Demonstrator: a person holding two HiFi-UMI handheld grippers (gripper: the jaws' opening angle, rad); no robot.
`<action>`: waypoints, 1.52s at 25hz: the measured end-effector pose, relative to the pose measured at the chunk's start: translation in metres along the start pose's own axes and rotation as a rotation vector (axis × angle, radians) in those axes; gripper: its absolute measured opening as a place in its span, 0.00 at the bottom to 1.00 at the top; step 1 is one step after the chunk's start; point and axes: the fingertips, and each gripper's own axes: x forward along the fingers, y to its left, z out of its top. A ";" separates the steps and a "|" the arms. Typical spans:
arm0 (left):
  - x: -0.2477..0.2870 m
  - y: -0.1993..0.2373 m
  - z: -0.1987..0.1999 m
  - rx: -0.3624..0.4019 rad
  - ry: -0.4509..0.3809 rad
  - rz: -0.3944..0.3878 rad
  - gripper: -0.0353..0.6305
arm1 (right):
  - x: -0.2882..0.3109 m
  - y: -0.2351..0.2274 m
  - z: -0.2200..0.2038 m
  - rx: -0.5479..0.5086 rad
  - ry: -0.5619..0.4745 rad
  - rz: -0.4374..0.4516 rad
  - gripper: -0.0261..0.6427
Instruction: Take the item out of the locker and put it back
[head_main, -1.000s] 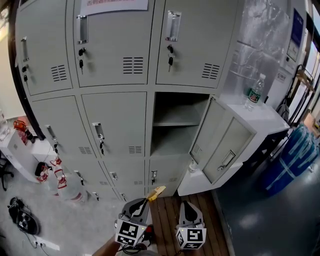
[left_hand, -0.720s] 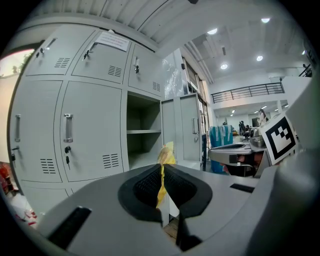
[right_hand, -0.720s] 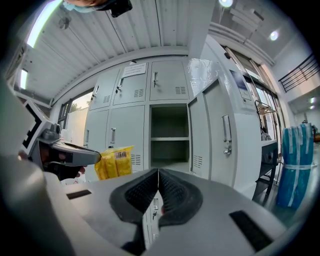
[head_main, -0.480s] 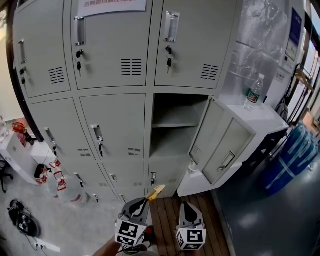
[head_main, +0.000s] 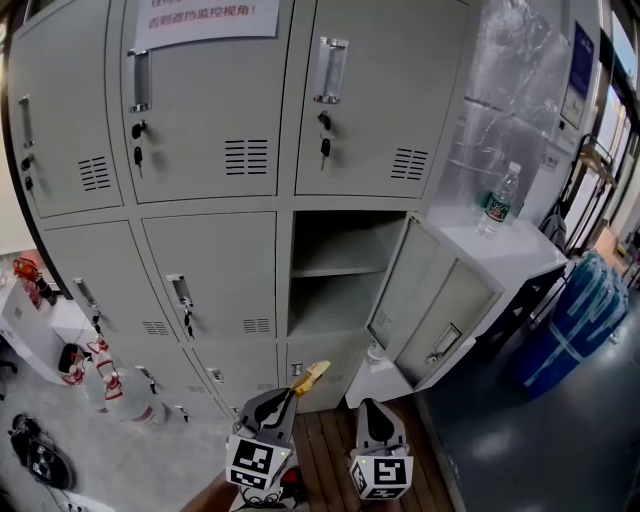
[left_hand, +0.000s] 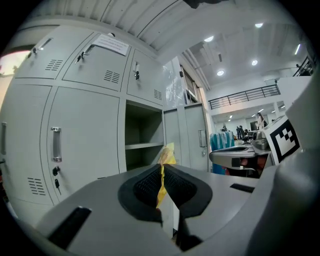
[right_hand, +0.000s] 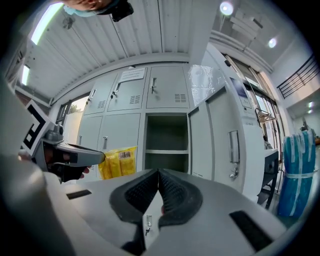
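Note:
A yellow packet (head_main: 311, 377) sticks out of my left gripper (head_main: 291, 395), which is shut on its edge at the bottom of the head view. In the left gripper view the packet (left_hand: 165, 159) stands thin and upright between the pressed pads, in front of the open locker compartment (left_hand: 142, 145). My right gripper (head_main: 369, 408) is beside the left one, shut and empty. From the right gripper view the packet (right_hand: 118, 162) shows flat on, left of the open compartment (right_hand: 166, 142). The compartment (head_main: 340, 265) has one shelf and nothing on it; its door (head_main: 430, 305) swings out to the right.
Grey lockers with shut doors surround the open one. A water bottle (head_main: 493, 203) stands on a white cabinet (head_main: 525, 252) to the right, with a blue bundle (head_main: 578, 318) beyond. Wooden boards (head_main: 320, 445) lie underfoot; red-and-white items (head_main: 100, 370) sit at the left.
Both grippers have risen a little with the packet still held in the left one. The head view has tilted, so the lockers sit lower in the picture.

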 end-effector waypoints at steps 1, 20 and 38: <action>0.007 0.002 0.005 0.003 -0.006 -0.002 0.10 | 0.006 -0.002 0.005 -0.004 -0.010 -0.001 0.07; 0.128 0.056 0.122 0.155 -0.244 0.048 0.10 | 0.104 -0.040 0.031 0.027 -0.072 -0.057 0.07; 0.216 0.070 0.145 0.387 -0.255 0.170 0.10 | 0.128 -0.066 0.026 0.033 -0.046 -0.125 0.07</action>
